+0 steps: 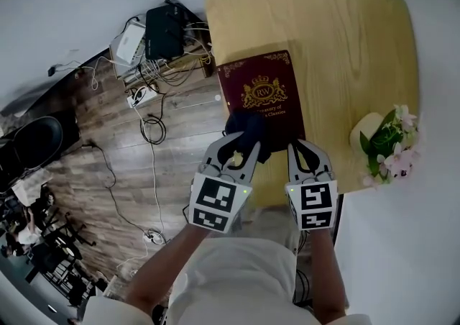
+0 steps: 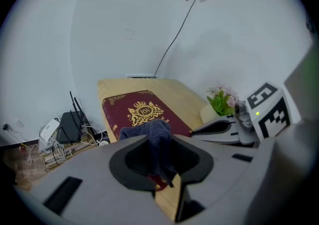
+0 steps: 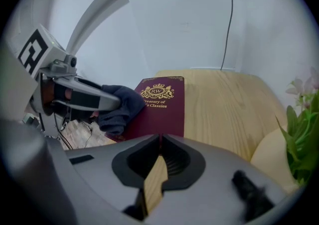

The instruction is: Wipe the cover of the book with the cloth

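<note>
At the centre of the head view, the maroon book (image 1: pixel 262 93) lies flat on the wooden table (image 1: pixel 352 43), near its left edge. The left gripper (image 1: pixel 236 149) is clamped on the dark blue cloth (image 1: pixel 248 129), which bunches over the cover's lower end. The right gripper (image 1: pixel 310 158), jaws together and empty, is held just to its right. Wiping looks barely begun. The next move calls for pressing the cloth flat and sweeping it up across the cover.

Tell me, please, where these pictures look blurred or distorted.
Head view: fisheye bows the pale wooden table; the maroon gold-crested book is sharp. Left gripper view: the grey left tool is soft. Right gripper view: the pink-flowered plant blurs at the rim.
</note>
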Motion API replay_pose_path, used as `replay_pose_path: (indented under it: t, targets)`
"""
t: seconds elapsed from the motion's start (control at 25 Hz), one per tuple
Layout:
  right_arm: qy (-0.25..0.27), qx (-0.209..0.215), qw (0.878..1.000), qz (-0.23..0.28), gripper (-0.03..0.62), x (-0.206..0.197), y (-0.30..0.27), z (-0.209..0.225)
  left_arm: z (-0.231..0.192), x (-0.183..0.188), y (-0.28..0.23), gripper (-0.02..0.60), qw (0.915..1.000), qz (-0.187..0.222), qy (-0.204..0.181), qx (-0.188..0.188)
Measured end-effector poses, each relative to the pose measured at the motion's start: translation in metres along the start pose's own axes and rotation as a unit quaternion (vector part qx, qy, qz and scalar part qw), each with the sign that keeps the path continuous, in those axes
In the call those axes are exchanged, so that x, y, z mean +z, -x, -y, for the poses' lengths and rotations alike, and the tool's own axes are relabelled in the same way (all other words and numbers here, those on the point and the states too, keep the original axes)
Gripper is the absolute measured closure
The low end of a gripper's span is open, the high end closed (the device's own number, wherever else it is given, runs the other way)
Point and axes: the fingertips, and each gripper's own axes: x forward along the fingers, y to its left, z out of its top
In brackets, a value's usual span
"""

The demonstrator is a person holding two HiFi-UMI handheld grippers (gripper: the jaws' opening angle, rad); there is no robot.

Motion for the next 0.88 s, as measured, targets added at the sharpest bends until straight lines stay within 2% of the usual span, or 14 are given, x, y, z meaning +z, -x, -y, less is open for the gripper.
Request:
replay_pose_path:
  t: [0.24, 0.56, 0.88]
  targets:
    - [-0.002, 0.003, 1.000, 0.002, 0.553, -0.002, -0.001, 0.002, -0.026, 0.022, -0.010, 0.486, 0.9997, 0.011, 0.013, 0.020]
    - [-0.013, 0.012, 1.000, 0.001, 0.555, -0.001, 0.000, 0.003, -0.053, 0.055, -0.028, 0.485, 0.9985, 0.027, 0.006, 0.047]
    - [-0.020, 0.016, 1.000, 0.011, 0.555, -0.002, 0.000, 0.004, -0.067, 0.077, -0.039, 0.482, 0.9976, 0.039, 0.012, 0.055]
